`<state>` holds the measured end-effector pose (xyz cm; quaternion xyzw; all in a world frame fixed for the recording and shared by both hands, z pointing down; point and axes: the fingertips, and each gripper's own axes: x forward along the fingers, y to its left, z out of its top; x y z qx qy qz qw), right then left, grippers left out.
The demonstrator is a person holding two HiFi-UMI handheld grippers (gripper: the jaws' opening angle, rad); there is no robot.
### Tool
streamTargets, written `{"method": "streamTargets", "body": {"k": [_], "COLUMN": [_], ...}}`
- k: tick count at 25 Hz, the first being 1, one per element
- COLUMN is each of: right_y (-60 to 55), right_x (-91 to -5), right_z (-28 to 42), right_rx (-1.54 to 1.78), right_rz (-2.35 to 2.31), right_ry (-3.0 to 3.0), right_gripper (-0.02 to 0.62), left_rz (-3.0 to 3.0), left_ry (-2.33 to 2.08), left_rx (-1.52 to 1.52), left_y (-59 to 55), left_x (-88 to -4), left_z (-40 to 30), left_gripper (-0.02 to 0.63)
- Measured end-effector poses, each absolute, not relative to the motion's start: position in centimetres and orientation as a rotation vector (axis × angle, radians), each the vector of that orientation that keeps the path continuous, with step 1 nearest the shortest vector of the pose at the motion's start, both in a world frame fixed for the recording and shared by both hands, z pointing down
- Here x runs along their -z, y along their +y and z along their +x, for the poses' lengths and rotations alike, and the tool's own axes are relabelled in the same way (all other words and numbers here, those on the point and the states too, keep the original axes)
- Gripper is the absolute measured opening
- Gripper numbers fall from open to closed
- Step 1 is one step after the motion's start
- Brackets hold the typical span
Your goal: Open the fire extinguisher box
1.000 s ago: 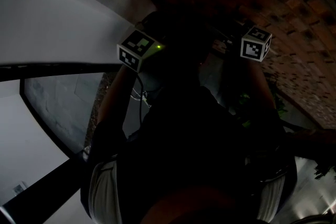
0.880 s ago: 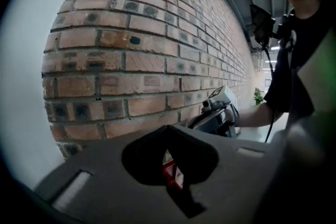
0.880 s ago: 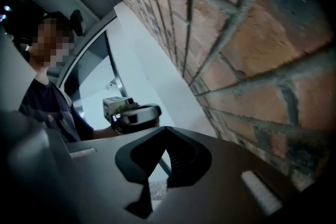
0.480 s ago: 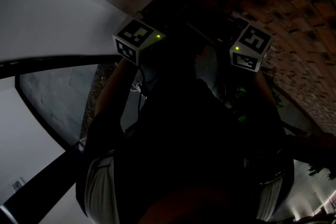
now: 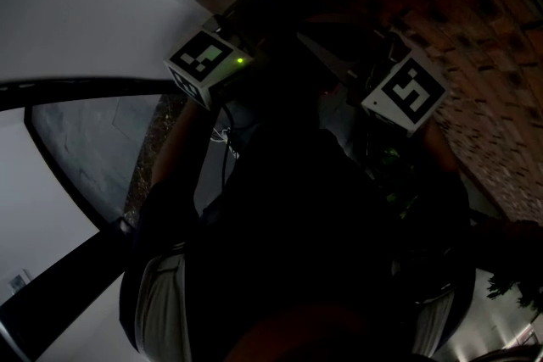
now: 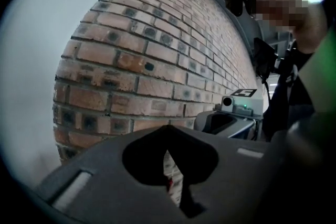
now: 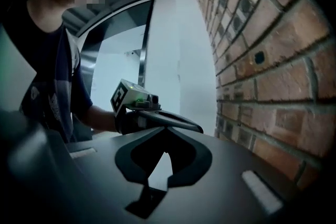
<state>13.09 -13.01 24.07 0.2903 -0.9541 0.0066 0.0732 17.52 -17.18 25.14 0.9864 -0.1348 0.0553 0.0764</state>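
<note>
Left gripper point(image 6: 173, 181): fingers closed together with nothing held between them
Right gripper point(image 7: 157, 178): fingers closed together, likewise empty
Ahead of the left fingers: a red brick wall point(image 6: 147, 60) with dark mortar lines fills most of the left gripper view
Right of the left fingers: the right gripper sits at about the same height, and beyond it stands the person point(image 6: 294, 86) in a dark shirt
Ahead of the right fingers: the left gripper is held out on a bare forearm point(image 7: 100, 115), and beyond it is a white wall point(image 7: 178, 50)
Right of the right fingers: the same brick wall, close by and running away into the distance
Head view: very dark; the left marker cube point(image 5: 204, 64), with a small green light point(image 5: 240, 60), and the right marker cube point(image 5: 405, 91) are side by side and apart, below the brickwork
Fire extinguisher box: cannot be made out in any view; the head view is too dark around the fingers to place it
</note>
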Motion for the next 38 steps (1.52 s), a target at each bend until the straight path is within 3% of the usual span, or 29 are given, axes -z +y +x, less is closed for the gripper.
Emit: {"method": "streamTargets", "body": {"k": [7, 10, 16, 19, 23, 24, 26, 38], "right_y": [-12.7, -12.9, -15.7, -14.9, -9.8, -8.8, -7.5, 4.4], "right_x": [-24.8, -24.2, -24.2, -25.2, -27.2, -27.2, -26.6, -29.2], "right_z": [11.7, 10.8, 10.5, 9.4, 6.4, 5.6, 4.0, -2.5], "right_rx": [0.154, 0.212, 0.185, 0.001, -0.248, -0.278, -0.333, -0.379], "right_rz": [0.627, 0.575, 0.682, 0.624, 0.329, 0.287, 0.241, -0.437], "right_ry": [-2.680, -2.665, -2.635, -2.715, -2.738, -2.758, -2.828, -2.666], "right_gripper": [0.003, 0.003, 0.003, 0.005, 0.109, 0.109, 0.003, 0.002], "left_rz": [3.024, 2.989, 3.029, 2.969, 3.037, 3.043, 3.013, 2.977], "left_ry": [-0.400, -0.395, -0.566, -0.396, -0.202, -0.157, -0.099, -0.075], "left_rx": [-0.286, -0.202, -0.279, -0.198, -0.326, -0.354, -0.352, -0.236], "left_y": [-17.1, -17.8, -20.9, -21.3, -20.1, -19.4, -18.1, -12.2], "left_x": [-25.4, -24.6, -24.2, -23.8, -23.8, -24.2, -24.9, -25.1], "left_z": [16.5, 15.8, 15.0, 15.5, 17.6, 18.2, 19.2, 23.4], "left_gripper": [-0.008, -0.008, -0.006, -0.005, -0.005, -0.005, -0.004, -0.003]}}
